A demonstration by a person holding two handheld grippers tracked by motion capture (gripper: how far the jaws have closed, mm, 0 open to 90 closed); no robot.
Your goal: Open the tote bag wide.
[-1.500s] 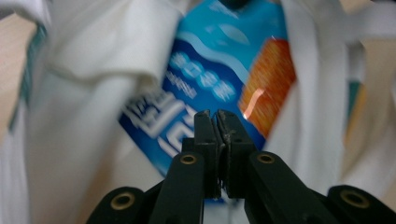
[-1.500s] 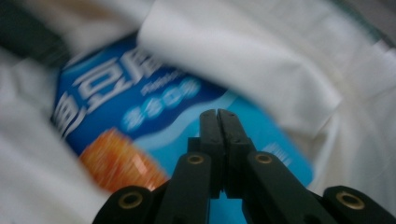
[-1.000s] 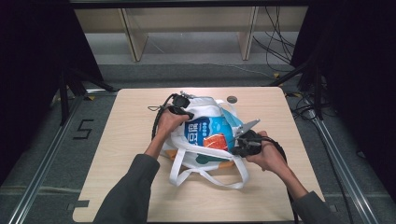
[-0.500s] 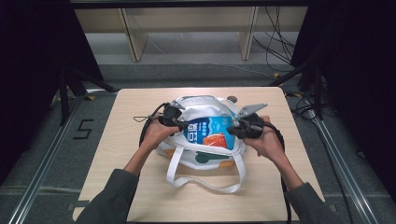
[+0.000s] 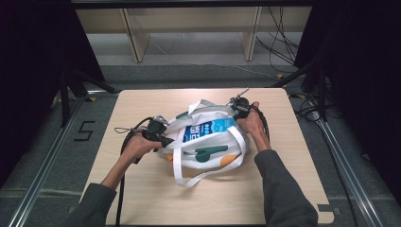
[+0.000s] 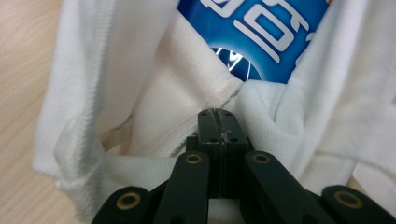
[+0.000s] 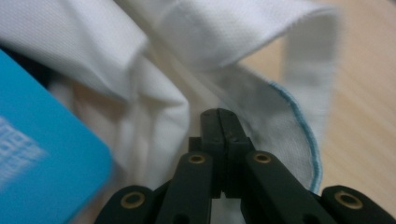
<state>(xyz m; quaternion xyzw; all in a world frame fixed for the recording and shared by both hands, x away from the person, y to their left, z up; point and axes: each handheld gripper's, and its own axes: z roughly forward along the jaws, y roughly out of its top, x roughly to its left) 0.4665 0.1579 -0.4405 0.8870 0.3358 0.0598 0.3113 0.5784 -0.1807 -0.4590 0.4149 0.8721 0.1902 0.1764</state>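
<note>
Leftmost, the left gripper [image 5: 158, 132] pinches the white bag [image 5: 208, 156] at its left rim, jaws pressed on cloth. Mid-table the bag lies between both grippers, blue carton [image 5: 208, 130] inside, long axis crosswise. At the far-right rim the right gripper [image 5: 239, 105] pinches cloth too, equally near.

My view held a light wooden table [image 5: 142, 198], a white cloth bag [image 5: 208, 156] lying on it, straps spilling toward me.
</note>
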